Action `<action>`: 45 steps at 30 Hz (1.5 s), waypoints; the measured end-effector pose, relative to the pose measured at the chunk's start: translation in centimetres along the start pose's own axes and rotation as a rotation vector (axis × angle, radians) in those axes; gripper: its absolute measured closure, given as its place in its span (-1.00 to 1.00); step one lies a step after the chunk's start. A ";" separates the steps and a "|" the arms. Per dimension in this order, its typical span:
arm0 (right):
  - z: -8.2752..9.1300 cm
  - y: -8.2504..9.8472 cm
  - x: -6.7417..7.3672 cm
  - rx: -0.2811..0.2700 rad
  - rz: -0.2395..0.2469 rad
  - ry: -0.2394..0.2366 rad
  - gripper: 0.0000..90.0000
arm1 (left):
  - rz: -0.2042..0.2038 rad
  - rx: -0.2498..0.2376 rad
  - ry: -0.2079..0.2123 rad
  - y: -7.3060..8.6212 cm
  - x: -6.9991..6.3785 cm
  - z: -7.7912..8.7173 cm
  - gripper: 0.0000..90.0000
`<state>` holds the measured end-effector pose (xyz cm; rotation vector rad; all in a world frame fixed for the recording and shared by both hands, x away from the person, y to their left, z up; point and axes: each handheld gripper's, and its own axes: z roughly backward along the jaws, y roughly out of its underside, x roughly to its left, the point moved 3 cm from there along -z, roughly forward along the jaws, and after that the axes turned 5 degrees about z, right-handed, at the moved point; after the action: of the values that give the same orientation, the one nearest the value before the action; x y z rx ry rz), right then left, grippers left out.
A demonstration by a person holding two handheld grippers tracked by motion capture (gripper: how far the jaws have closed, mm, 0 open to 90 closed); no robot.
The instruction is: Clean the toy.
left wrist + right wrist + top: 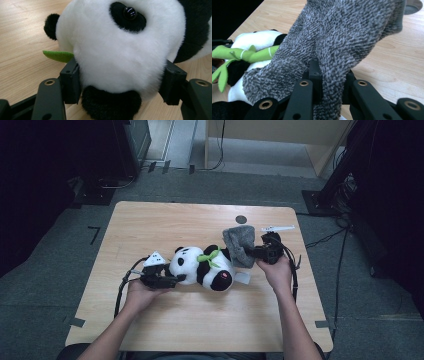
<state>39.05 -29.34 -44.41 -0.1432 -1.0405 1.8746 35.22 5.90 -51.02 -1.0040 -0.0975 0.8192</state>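
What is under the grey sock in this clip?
The grey sock, pinched by the right gripper, drapes over the lower end of the plush panda. The panda's parts beneath it are covered; the table shows around it.

Lab: cabled equipment stands [345, 180] around table [150, 225]

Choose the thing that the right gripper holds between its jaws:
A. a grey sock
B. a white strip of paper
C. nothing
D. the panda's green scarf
A: in the right gripper view, the right gripper has its jaws shut on the grey sock, which hangs over the panda.
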 end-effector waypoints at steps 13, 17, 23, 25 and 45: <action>3.9 -0.9 -1.1 -0.080 -0.031 0.057 0.75 | -0.016 -0.009 -0.005 0.3 -0.1 0.1 -0.29; 4.0 -1.8 0.1 -0.106 -0.008 0.020 0.75 | -0.017 -0.013 -0.007 0.3 -0.1 0.1 -0.30; 2.0 -2.4 2.2 -0.075 0.039 -0.030 0.74 | -0.019 -0.015 -0.009 0.4 -0.1 0.1 -0.30; 0.5 -1.9 2.5 -0.040 0.047 -0.042 0.72 | -0.016 -0.015 -0.007 0.4 -0.1 0.1 -0.31; -0.3 -0.3 0.2 -0.002 -0.003 0.000 0.74 | 0.000 -0.012 -0.003 0.2 0.0 0.0 -0.33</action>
<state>39.28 -28.99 -44.33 -0.1426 -1.0419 1.8708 35.06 5.94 -51.16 -1.0141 -0.1049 0.8205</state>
